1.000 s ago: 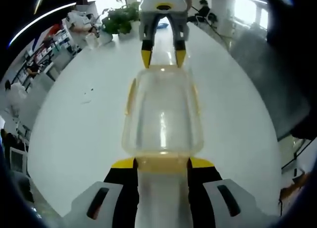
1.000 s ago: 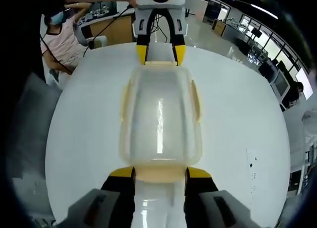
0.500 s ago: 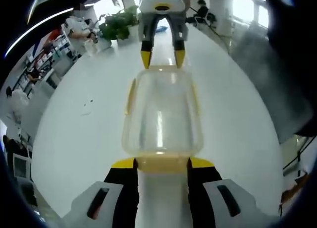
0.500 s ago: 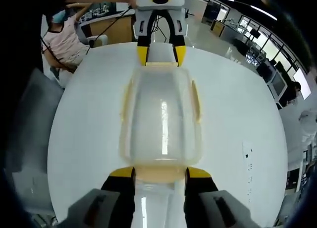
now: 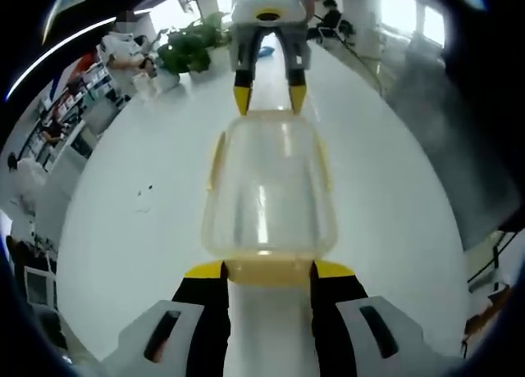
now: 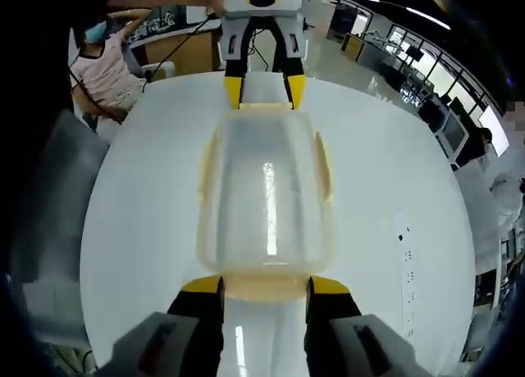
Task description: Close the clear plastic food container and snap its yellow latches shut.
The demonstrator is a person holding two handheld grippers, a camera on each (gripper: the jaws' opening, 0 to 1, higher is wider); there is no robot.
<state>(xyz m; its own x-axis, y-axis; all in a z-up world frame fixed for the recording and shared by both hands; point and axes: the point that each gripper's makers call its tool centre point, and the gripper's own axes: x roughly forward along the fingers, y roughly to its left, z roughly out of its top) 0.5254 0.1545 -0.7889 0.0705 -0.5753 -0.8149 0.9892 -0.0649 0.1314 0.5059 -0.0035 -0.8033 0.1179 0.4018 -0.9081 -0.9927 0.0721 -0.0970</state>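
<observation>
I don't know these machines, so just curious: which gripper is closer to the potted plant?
The right gripper. It sits at the far end of the clear container, the end toward the plant. The left gripper is at the opposite end, farther from the plant.

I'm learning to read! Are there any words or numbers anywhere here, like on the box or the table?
None can be read.
The clear container shows no label.
The dark specks on the white table are too small to tell.
Shelves and screens in the room behind are too blurred to read.
</observation>
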